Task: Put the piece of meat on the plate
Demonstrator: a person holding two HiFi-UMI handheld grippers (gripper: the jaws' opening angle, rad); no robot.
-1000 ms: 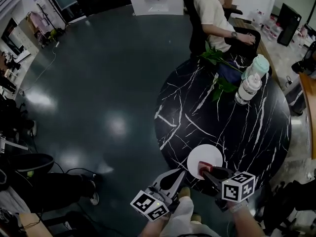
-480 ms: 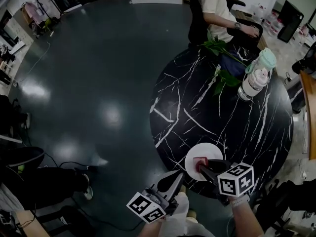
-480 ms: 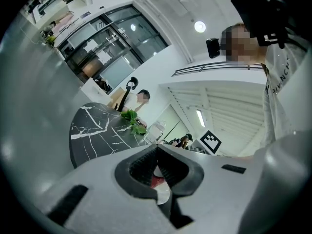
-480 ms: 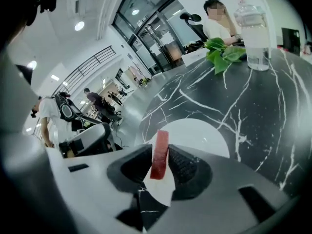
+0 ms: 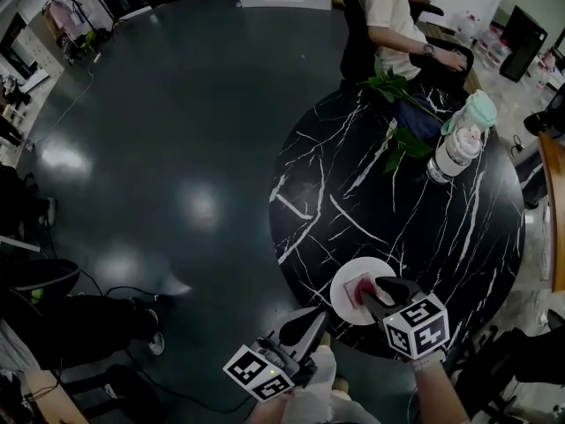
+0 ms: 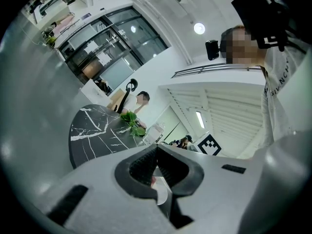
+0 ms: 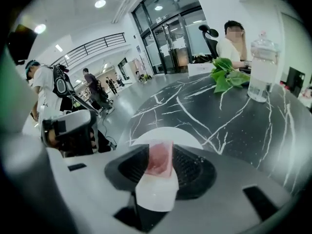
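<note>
- Head view: a round black marble table (image 5: 397, 210) stands on a dark glossy floor (image 5: 177, 148). A white plate (image 5: 366, 268) sits at the table's near edge.
- The piece of meat (image 5: 357, 288) lies over the middle of the plate, pink and red.
- The right gripper (image 5: 375, 291) reaches over the plate from the near side, pointing steeply down, with the meat at its tips.
- The left gripper (image 5: 322, 314) hangs just off the table's near edge, beside the plate and apart from it.
- At the far side are a leafy green plant (image 5: 397, 117), a clear jar (image 5: 455, 153) with a pale green lid, and a seated person (image 5: 388, 16).
- Left gripper view: the left gripper (image 6: 156, 152) has its jaws together at the tips, and nothing sits between them. It points level across the table (image 6: 90, 130) towards the plant (image 6: 132, 123).
- Right gripper view: the right gripper (image 7: 161, 151) has its jaws opening. The meat (image 7: 160, 161) stands upright between the ribbed pads (image 7: 190, 167), which sit close on either side without squeezing it.
- The plate (image 7: 170, 135) lies directly beneath and just beyond the meat.
- Farther off on the table (image 7: 234, 126) stand the jar (image 7: 263, 72) and the plant (image 7: 226, 77), with the seated person (image 7: 231, 45) behind them.
</note>
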